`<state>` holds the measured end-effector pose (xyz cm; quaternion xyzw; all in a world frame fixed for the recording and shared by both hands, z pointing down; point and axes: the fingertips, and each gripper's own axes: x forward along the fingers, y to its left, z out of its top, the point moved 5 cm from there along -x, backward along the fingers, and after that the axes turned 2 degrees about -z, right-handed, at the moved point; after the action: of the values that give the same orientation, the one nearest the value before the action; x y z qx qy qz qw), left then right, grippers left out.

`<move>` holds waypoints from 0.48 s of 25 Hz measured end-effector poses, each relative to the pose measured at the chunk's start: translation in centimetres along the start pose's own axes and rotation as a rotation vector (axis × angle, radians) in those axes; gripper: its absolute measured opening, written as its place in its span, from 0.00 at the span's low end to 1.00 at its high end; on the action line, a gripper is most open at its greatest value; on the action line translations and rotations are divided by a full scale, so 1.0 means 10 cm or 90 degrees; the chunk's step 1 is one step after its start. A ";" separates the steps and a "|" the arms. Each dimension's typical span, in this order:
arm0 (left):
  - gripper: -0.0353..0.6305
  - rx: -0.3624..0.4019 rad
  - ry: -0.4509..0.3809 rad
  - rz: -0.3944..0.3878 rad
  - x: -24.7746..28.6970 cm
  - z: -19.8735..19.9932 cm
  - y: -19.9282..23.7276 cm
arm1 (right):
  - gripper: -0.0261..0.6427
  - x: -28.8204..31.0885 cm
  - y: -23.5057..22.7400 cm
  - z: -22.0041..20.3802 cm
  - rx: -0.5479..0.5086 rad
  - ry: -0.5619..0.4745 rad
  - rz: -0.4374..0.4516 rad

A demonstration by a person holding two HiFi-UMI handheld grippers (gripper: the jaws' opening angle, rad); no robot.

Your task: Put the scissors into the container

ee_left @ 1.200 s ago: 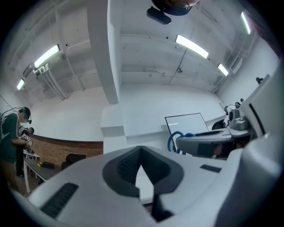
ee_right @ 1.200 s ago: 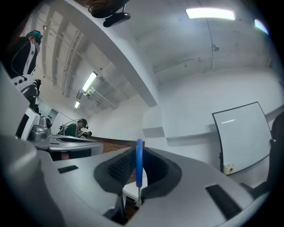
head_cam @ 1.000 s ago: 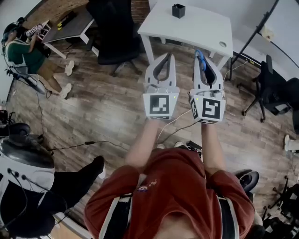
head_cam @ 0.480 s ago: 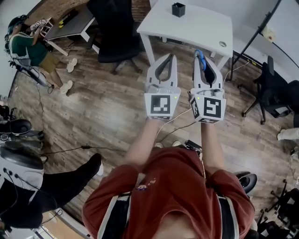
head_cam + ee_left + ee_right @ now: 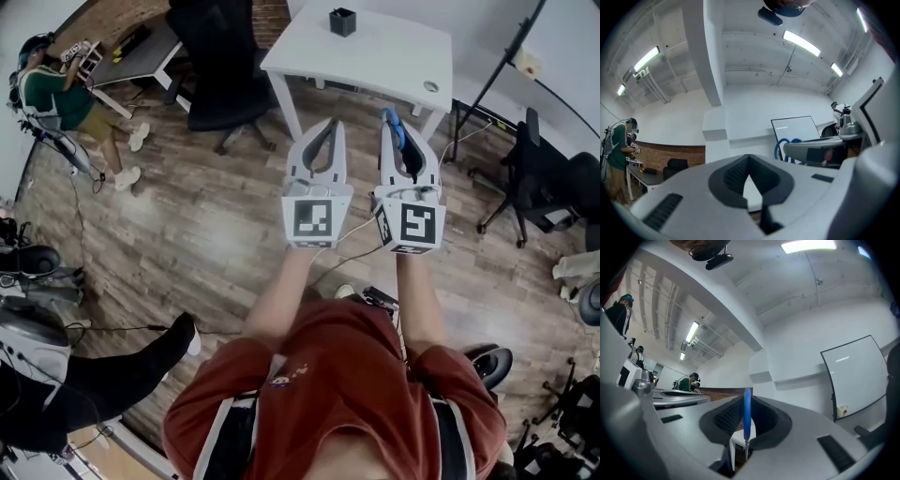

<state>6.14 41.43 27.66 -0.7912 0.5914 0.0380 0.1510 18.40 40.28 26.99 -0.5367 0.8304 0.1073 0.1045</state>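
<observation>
Right gripper (image 5: 392,141) is clamped on the scissors (image 5: 395,128): blue handle edge-on between the pads, long axis roughly along the jaws. Left gripper (image 5: 325,128) is closed on nothing, just beside it. The black container (image 5: 343,21) stands on the white table (image 5: 394,61), ahead of both tips, well apart, slightly left of the right gripper's line. Judged: the right side must reach forward.

Two tools (image 5: 329,124) (image 5: 391,119), one scissors (image 5: 397,137), one container (image 5: 343,21), one table (image 5: 394,61).

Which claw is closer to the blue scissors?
Right. The right claw is shut on the scissors, which stand between its pads. The left claw is beside it, shut and empty, not touching them.
</observation>
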 end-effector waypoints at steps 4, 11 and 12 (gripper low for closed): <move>0.07 0.004 0.005 0.000 -0.02 0.00 -0.14 | 0.12 -0.11 -0.09 0.02 0.004 -0.007 -0.001; 0.07 -0.011 0.005 -0.012 0.13 -0.02 -0.26 | 0.12 -0.08 -0.31 0.01 0.014 -0.015 -0.024; 0.07 -0.015 0.001 -0.006 0.15 -0.02 -0.25 | 0.12 -0.06 -0.33 0.01 0.014 -0.017 -0.025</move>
<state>8.93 40.62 27.98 -0.7959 0.5872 0.0435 0.1410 21.69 39.46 26.83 -0.5502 0.8194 0.1031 0.1232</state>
